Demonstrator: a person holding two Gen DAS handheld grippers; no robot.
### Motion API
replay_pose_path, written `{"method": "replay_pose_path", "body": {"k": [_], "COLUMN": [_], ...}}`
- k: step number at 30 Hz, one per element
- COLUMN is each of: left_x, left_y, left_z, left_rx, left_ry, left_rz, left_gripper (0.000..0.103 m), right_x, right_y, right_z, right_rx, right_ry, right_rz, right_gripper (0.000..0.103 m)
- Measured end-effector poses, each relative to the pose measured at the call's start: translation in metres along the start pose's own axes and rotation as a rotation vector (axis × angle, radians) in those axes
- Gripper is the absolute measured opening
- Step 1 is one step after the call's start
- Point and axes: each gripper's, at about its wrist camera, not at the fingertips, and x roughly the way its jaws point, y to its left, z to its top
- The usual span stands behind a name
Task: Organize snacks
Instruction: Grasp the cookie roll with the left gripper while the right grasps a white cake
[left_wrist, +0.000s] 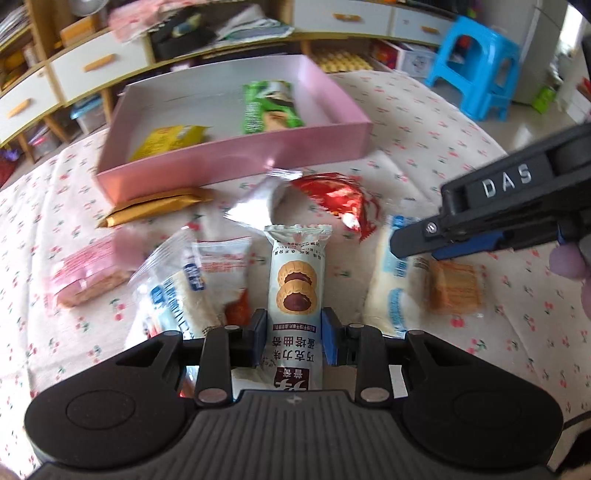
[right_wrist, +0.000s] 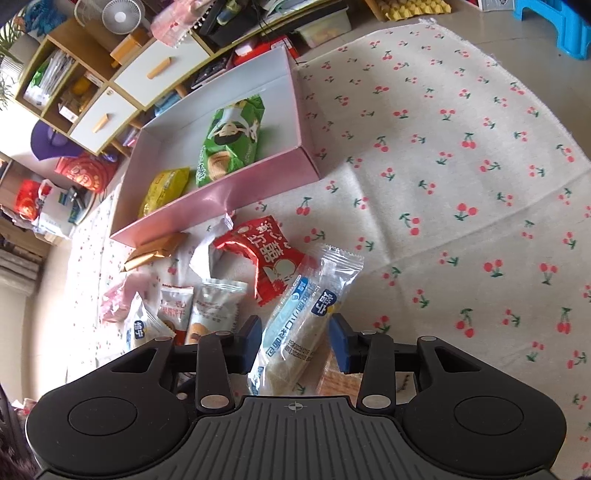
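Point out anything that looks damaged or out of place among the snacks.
The red wrapper on the cloth just in front of the pink box looks crumpled and torn open, with a loose silver scrap beside it. The other packets appear sealed.

Loose snack packets (right_wrist: 221, 295) crowd the cloth before the pink box (right_wrist: 221, 206). The cloth (right_wrist: 461, 166) rightward lies open; box's middle floor is bare

The box (left_wrist: 236, 162) stands on the cloth (left_wrist: 424, 110) behind the loose snacks, with two packets (left_wrist: 271, 107) lying inside it; the cookie pack (left_wrist: 293, 284) lies between the left gripper's (left_wrist: 294, 338) pads; the long bread pack (right_wrist: 306, 321) lies between the right gripper's (right_wrist: 293, 341) pads.
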Motion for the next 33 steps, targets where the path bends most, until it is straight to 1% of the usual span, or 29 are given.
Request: {"method": "replay_pose_path", "body": {"k": [2,5,7,14,17,22,25,29,33], "left_x": [-0.002,-0.003,-0.003,-0.003,-0.002,-0.003,-0.003,-0.006,-0.011], "left_y": [0.007,0.013,0.014,0.015,0.016,0.018,0.019,0.023,0.026], "left_z": [-0.001,-0.002,-0.002,-0.001,-0.001,-0.002,-0.002,-0.002,0.001], "left_rx": [-0.026,-0.053,-0.058,-0.069,-0.074,-0.088,-0.1,-0.121,-0.143], "left_ry": [-0.001,0.002,0.004,0.009,0.01,0.007,0.005,-0.004,-0.021], "left_rz": [0.006,-0.014,-0.02,-0.027,-0.031,-0.04,-0.049,-0.065,-0.094], "left_gripper": [0.028,0.028,0.028,0.028,0.028,0.028,0.028,0.028,0.028], "right_x": [0.006,0.016,0.021,0.028,0.031,0.033,0.031,0.026,0.021], "right_y": [0.002,0.009,0.017,0.035,0.044,0.053,0.051,0.039,0.03], "right_z": [0.0,-0.001,-0.004,-0.009,-0.013,-0.02,-0.019,-0.013,-0.012], "right_rx": [0.004,-0.005,-0.026,-0.097,-0.146,-0.221,-0.21,-0.139,-0.088], "right_ry": [0.012,0.03,0.033,0.011,-0.01,-0.046,-0.041,-0.006,0.01], "right_rz": [-0.001,-0.005,-0.023,-0.07,-0.1,-0.135,-0.123,-0.067,-0.037], "right_gripper": [0.039,0.039,0.041,0.043,0.044,0.04,0.037,0.032,0.031]}}
